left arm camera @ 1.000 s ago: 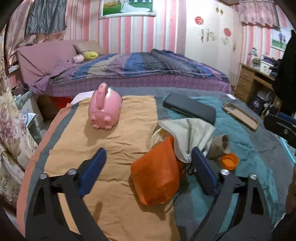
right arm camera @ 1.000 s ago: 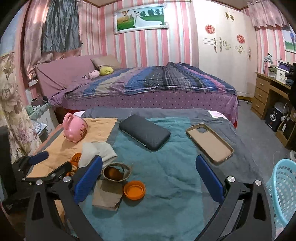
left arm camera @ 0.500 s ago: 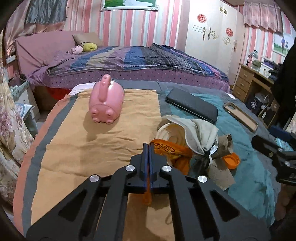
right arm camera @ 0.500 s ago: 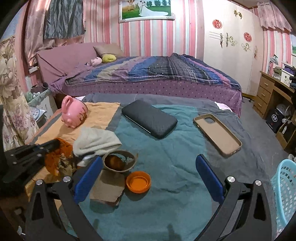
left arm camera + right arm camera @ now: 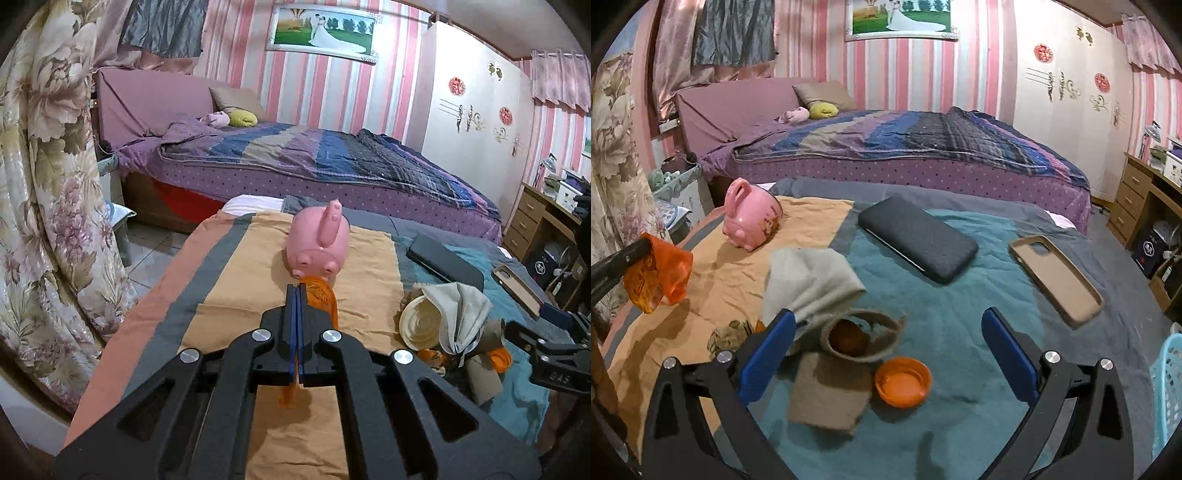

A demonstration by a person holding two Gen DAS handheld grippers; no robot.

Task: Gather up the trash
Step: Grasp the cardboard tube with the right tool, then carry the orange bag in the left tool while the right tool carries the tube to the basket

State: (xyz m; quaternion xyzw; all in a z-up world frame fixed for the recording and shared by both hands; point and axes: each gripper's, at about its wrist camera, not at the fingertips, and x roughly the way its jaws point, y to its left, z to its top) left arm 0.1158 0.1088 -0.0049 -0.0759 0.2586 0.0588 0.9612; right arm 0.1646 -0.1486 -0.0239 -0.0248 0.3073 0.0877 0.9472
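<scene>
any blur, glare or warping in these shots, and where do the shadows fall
Left wrist view: sharp, strong fisheye bending of the curtain, dark vignette corners, no glare. Right wrist view: equally warped, soft shadows under the orange wrapper and the orange cap; the image is slightly soft.

Pink-striped walls (image 5: pixel 221 44), purple bed (image 5: pixel 905 147)
</scene>
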